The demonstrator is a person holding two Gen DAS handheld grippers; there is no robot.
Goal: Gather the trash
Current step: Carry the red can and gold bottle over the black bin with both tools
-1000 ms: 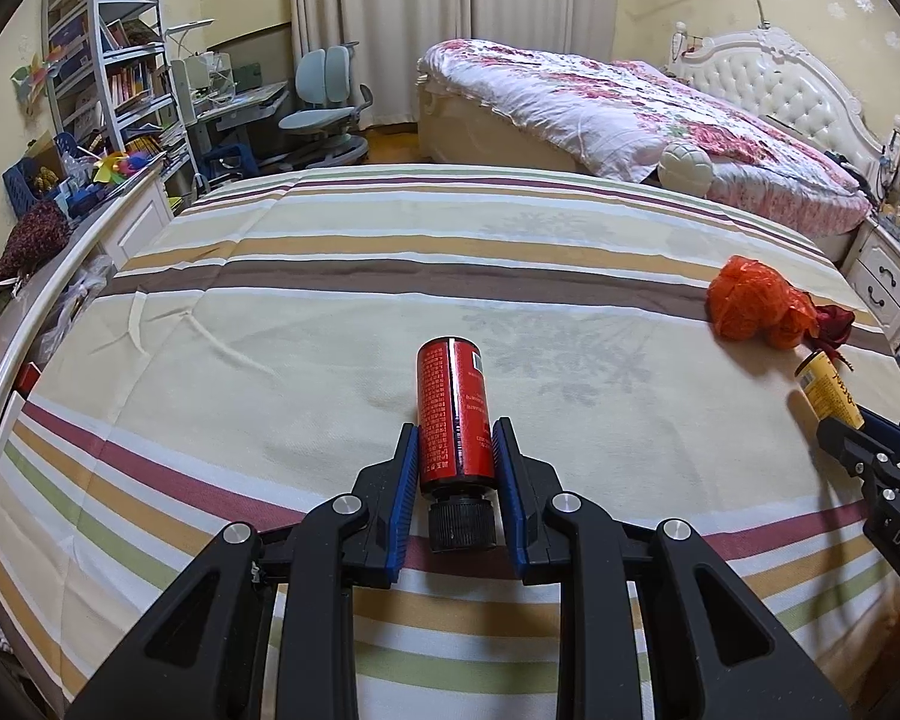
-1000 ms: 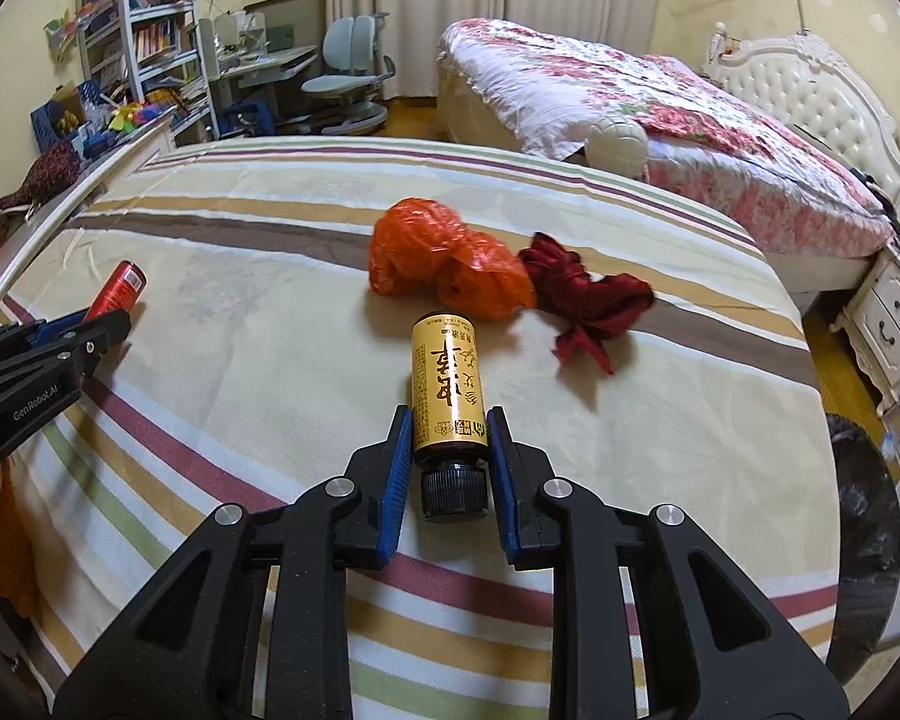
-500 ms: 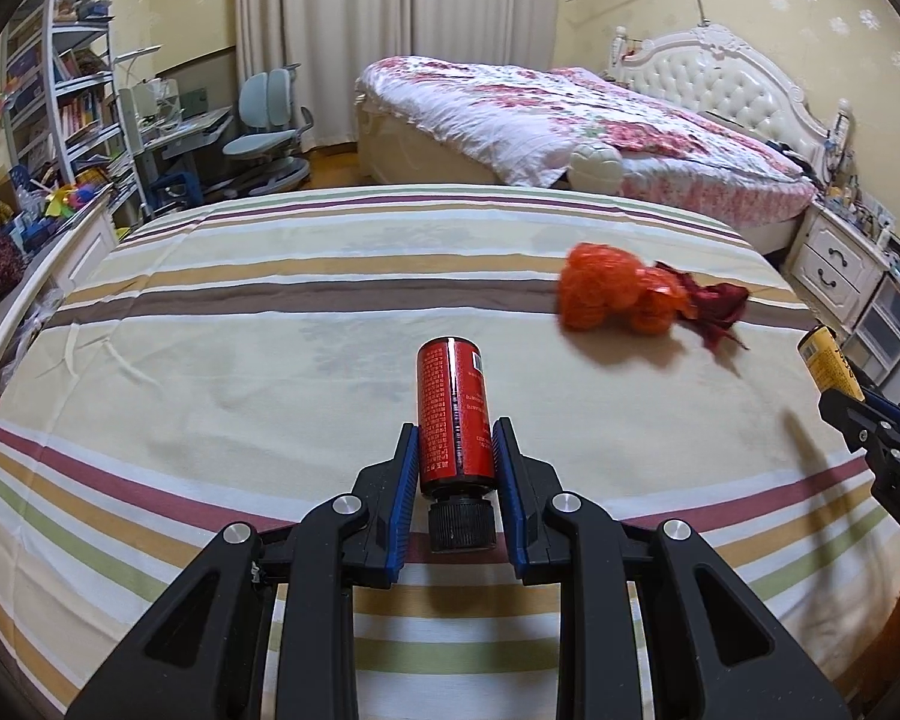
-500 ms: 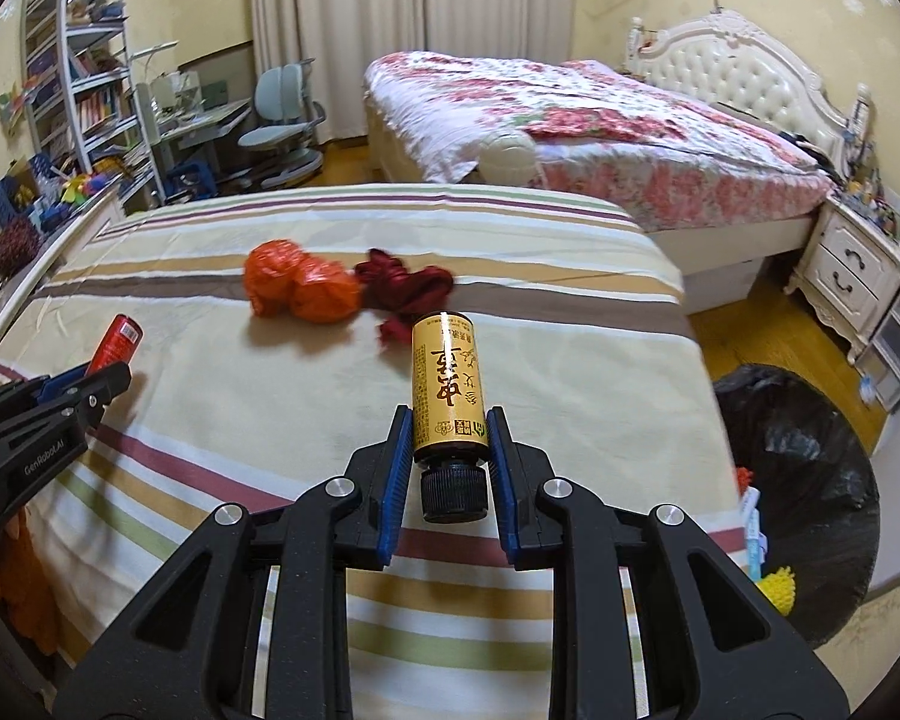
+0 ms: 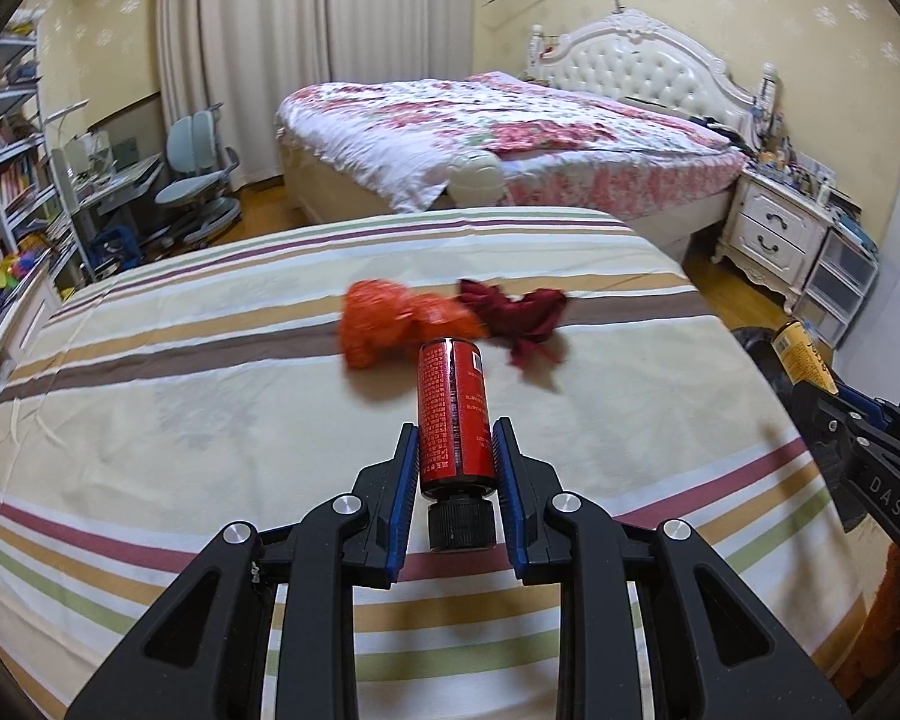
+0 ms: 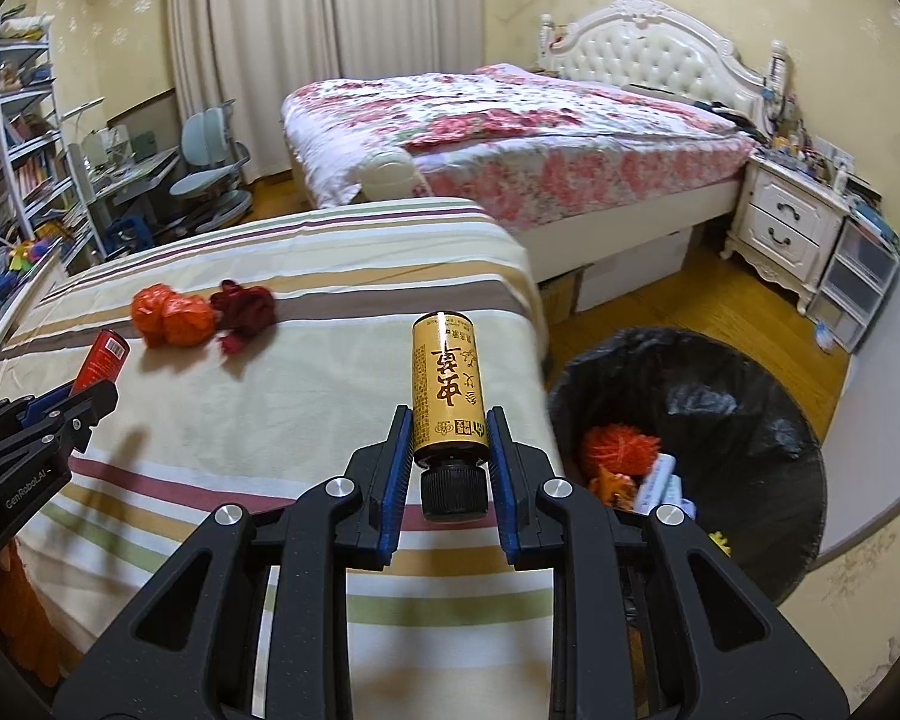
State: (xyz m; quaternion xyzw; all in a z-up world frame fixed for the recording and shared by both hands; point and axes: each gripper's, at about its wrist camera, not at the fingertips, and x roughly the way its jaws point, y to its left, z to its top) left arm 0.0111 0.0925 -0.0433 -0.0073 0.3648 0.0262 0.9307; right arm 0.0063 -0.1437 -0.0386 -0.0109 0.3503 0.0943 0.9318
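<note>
My left gripper (image 5: 455, 444) is shut on a red bottle (image 5: 455, 414) with a black cap, held above the striped bed (image 5: 210, 396). My right gripper (image 6: 448, 438) is shut on a gold bottle (image 6: 447, 387) with a black cap, held over the bed's right edge. A bin with a black bag (image 6: 744, 420) stands on the floor to the right, with orange trash inside. An orange plastic bag (image 5: 390, 327) and a dark red rag (image 5: 522, 318) lie on the bed; they also show in the right wrist view, the bag (image 6: 171, 315) and the rag (image 6: 243, 306).
A floral bed (image 6: 510, 138) with a white headboard stands behind. A white nightstand (image 6: 792, 228) and plastic drawers (image 6: 858, 276) are at right. A desk, blue chairs (image 5: 195, 192) and shelves are at far left. Wooden floor lies between the beds.
Both grippers have swung to the right with their bottles. The black-bagged bin has come further into the right wrist view, and the orange bag and rag have shifted left.
</note>
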